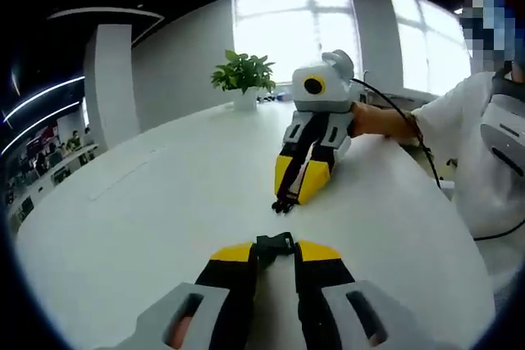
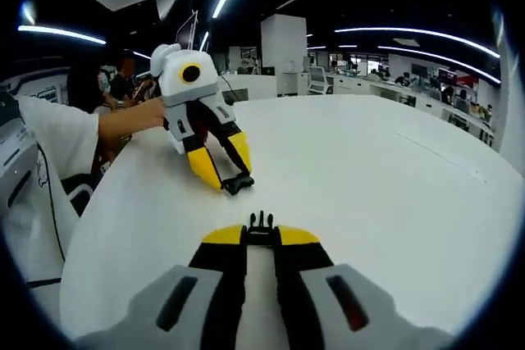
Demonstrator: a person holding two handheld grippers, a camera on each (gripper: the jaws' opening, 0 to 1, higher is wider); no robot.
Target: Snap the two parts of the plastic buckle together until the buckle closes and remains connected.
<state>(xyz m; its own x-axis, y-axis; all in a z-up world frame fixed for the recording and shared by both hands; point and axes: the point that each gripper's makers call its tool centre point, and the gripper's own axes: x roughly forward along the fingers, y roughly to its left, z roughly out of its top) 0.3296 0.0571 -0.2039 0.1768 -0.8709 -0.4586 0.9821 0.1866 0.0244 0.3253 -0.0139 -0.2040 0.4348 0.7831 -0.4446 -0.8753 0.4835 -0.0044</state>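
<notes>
Here I see my left gripper [image 1: 275, 245] clamped on the socket [image 1: 274, 243], my right gripper [image 2: 261, 229] clamped on the prongs [image 2: 260, 220], apart over the table [image 1: 164, 202].

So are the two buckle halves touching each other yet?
Apart. In the left gripper view, bare white table lies between the half in the left hand-held gripper and the half in the right hand-held gripper.
</notes>
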